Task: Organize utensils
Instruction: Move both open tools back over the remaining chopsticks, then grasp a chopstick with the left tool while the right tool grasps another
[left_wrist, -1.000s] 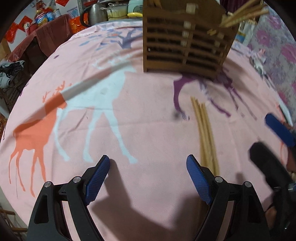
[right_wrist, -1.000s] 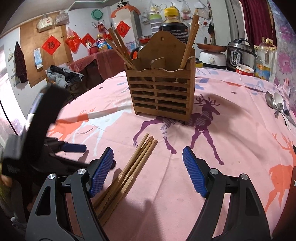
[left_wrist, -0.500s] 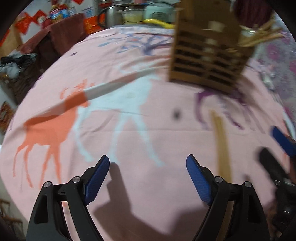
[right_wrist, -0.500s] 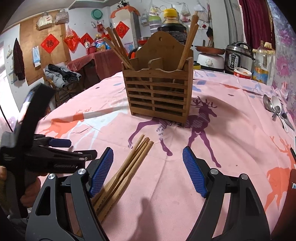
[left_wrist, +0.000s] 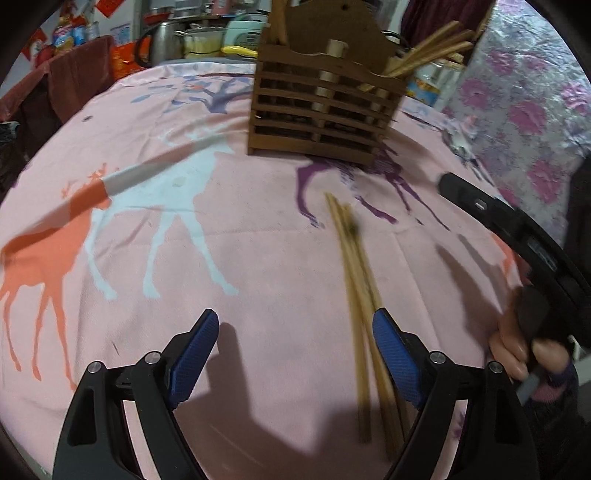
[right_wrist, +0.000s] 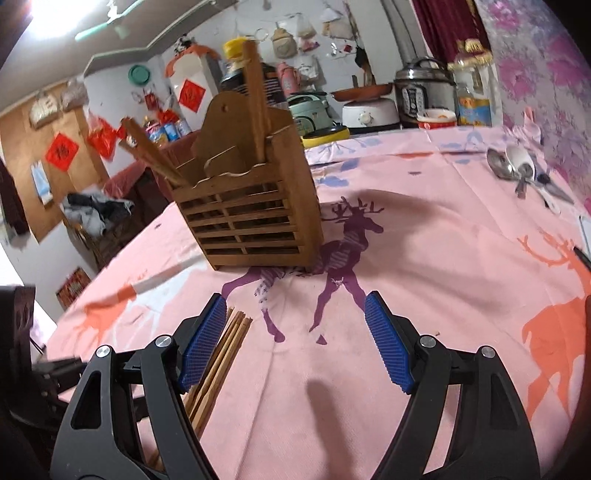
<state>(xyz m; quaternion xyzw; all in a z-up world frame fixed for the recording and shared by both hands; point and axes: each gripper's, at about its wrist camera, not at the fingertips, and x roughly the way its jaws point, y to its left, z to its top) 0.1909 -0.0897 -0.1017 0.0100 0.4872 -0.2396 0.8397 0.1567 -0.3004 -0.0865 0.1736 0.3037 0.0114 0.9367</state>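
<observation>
Both claws apart and empty, left gripper (left_wrist: 291, 347) and right gripper (right_wrist: 295, 341) flanking loose chopsticks (left_wrist: 356, 280) near slatted wooden holder (right_wrist: 251, 218), likely pickup staging.

A lived-in home kitchen: rice cooker (right_wrist: 424, 94), kettle (left_wrist: 162, 40) and pots crowd the counter behind a deer-print tablecloth (right_wrist: 443, 229).

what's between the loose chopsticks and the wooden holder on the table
Only bare pink tablecloth with a purple deer print separates the loose chopsticks from the wooden holder, clearest in the left wrist view.
</observation>
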